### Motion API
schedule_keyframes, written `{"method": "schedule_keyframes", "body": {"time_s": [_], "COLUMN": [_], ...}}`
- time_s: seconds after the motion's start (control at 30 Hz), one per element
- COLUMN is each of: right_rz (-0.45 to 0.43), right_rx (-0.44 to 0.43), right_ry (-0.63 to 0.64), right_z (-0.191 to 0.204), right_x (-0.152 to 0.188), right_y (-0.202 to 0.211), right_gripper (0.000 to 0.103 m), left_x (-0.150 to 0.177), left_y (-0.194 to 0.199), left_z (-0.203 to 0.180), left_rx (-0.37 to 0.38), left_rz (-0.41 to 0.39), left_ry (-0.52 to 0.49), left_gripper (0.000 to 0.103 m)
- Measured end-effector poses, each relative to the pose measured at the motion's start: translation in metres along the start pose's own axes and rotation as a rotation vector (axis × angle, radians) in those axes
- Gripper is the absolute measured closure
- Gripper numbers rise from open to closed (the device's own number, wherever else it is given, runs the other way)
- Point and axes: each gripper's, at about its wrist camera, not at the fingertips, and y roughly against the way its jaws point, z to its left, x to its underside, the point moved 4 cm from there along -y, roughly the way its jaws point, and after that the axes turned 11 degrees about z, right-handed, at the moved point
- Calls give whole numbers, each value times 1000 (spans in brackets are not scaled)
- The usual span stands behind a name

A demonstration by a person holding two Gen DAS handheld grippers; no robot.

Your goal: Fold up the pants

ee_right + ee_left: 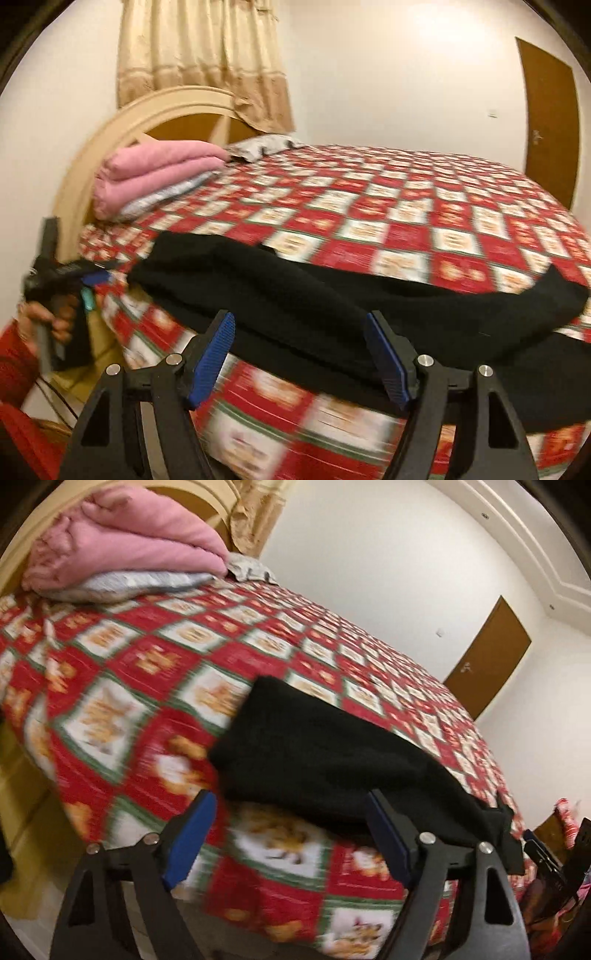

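Bedroom scene; red, white and green checked quilted bedspread (424, 229) serves as work surface and landmark. Nearest edge of bedspread: right gripper (299, 354), blue pads spread, nothing pinched, poised just above the near hem of the black knit pants (295, 291). Left gripper (291, 834) likewise spread and empty, at the pants' narrower end. Pants lie flattened lengthwise along the bedspread's near edge, one part hanging over it. Farther up the bedspread: folded pink blanket (155, 173) by the cream arched headboard (155, 110). Risk, judged: overhanging cloth could slide off the bedspread if a grab drags it; soft layers may separate, skewing the fold.
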Motion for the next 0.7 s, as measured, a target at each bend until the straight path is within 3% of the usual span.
{"method": "schedule_keyframes", "body": {"time_s": [0.17, 0.27, 0.43, 0.57, 0.7], "right_rz": [40, 77, 91, 93, 114], "right_rx": [-93, -85, -84, -90, -98], "right_ry": [-15, 0, -2, -8, -27], "right_z": [29, 39, 39, 38, 38], "right_x": [-1, 11, 14, 12, 14], "right_y": [-24, -31, -35, -35, -41], "right_gripper": [29, 29, 29, 29, 29], "left_x": [-10, -17, -13, -8, -12], "left_y": [-28, -30, -38, -30, -37], "left_z": [7, 16, 37, 27, 30], "left_rx": [-23, -63, 26, 23, 69], "left_rz": [48, 35, 69, 49, 57], "left_ry": [98, 132, 265, 220, 249], "left_gripper": [25, 25, 31, 38, 65]}}
